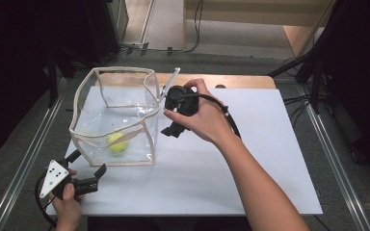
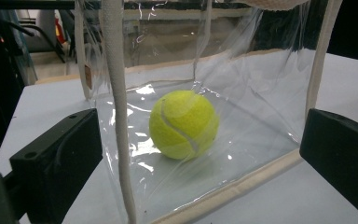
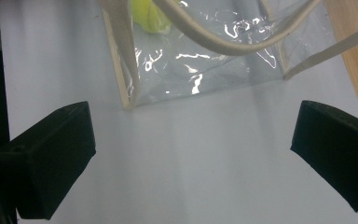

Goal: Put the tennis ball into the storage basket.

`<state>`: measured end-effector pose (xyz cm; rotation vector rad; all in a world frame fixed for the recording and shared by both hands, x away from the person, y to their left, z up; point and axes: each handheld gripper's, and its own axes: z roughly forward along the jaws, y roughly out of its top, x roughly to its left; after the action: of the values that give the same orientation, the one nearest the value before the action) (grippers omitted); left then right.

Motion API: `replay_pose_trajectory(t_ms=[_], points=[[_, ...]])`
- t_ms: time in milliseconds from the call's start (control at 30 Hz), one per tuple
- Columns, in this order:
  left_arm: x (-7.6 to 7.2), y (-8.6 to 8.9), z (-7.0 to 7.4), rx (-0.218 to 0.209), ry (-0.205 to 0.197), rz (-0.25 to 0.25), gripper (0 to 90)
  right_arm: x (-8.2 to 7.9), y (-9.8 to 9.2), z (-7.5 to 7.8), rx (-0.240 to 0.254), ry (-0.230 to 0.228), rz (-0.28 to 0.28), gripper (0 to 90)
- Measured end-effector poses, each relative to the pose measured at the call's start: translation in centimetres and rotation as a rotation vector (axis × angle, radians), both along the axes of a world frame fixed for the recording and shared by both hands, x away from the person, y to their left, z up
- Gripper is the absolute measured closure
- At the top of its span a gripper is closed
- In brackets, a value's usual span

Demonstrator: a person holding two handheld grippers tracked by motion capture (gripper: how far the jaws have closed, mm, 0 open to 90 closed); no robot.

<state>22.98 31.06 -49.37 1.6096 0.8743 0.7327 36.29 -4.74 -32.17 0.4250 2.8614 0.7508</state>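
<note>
Looking down from the high view, a clear bag (image 1: 115, 120) stands on the white mat (image 1: 250, 163) with a yellow ball (image 1: 117, 143) inside; the left gripper (image 1: 87, 166) waits just before it, the right gripper (image 1: 171, 126) beside it. The left gripper view shows jaws spread, released, facing the ball (image 2: 183, 124). The right gripper view shows jaws wide apart above the mat, the bag (image 3: 200, 65) ahead.

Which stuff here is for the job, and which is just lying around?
For the job: clear bag, tennis ball inside it, left gripper, right gripper, both open.

Just lying about: white sheet, wooden table, floor cables.
</note>
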Motion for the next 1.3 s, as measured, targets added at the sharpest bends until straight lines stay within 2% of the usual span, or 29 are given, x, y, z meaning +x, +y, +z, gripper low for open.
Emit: replay_pose_trajectory(t_ms=[433,800,1300], points=[[0.0,0.0,0.0,0.003,-0.002,0.0,0.0,-0.4,-1.3,-1.5,0.022,0.014,-0.018,0.0],[0.0,0.0,0.0,0.003,-0.002,0.001,0.0,-1.1,-2.1,-2.2,0.004,0.008,-0.027,0.0],[0.0,-0.1,0.0,0.004,-0.004,0.002,0.0,-2.1,-3.4,-3.2,0.01,0.003,-0.036,0.0]])
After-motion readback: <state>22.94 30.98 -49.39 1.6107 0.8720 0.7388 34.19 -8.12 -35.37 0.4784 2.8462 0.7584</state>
